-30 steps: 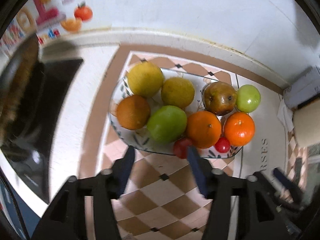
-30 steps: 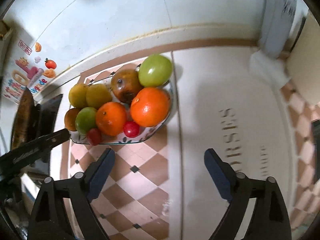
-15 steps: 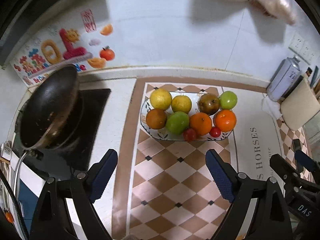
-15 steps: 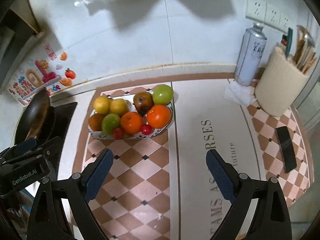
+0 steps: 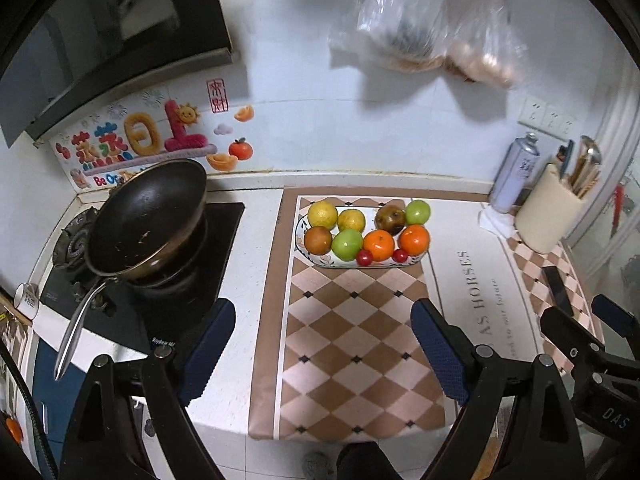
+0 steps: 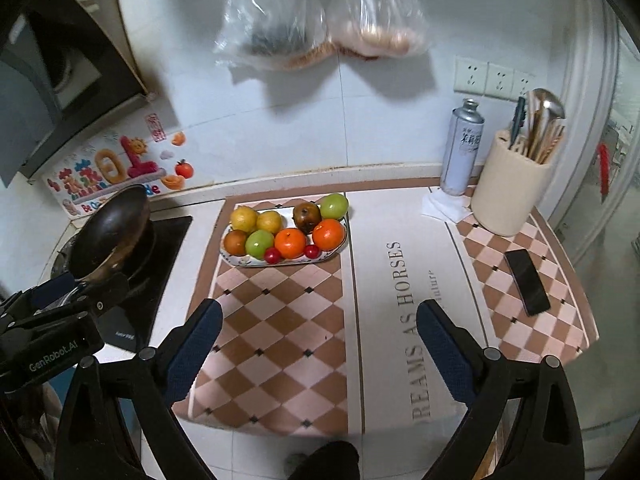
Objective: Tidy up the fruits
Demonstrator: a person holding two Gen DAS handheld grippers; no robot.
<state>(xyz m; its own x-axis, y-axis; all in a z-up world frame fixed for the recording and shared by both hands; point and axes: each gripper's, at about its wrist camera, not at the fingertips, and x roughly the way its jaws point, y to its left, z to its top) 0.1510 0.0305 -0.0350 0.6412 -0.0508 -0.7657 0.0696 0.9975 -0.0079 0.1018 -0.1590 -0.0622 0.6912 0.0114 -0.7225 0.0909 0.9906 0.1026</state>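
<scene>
In the left wrist view, the left gripper (image 5: 323, 346) hangs above the near edge of the counter (image 5: 256, 240) with its blue-padded jaws spread wide and nothing between them. Well beyond it, a patterned oval plate (image 5: 306, 250) sits near the back edge of the checkered mat (image 5: 352, 344), holding the fruit: two yellow lemons (image 5: 322, 215) at its back left, a brown pear (image 5: 390, 219) and a green apple (image 5: 418, 211) at its back right, and along the front a brown-orange fruit (image 5: 318, 239), a second green apple (image 5: 347, 244), two oranges (image 5: 379, 245) and two small red cherry tomatoes (image 5: 364, 257). At the counter's left end a black frying pan (image 5: 148, 216) rests tilted on the stove (image 5: 216, 236). A spray can (image 5: 514, 174) and a cream utensil holder (image 5: 548, 216) stand at the back right corner. Part of the right gripper shows at the lower right edge.

In the right wrist view, the right gripper (image 6: 318, 346) is likewise wide apart and empty, over the mat's near end. The plate (image 6: 240, 261) of fruit lies ahead and to the left, well apart from the jaws. A dark phone (image 6: 527, 282) lies flat near the mat's right edge. Two clear plastic bags (image 6: 320, 20) hang on the wall above.
</scene>
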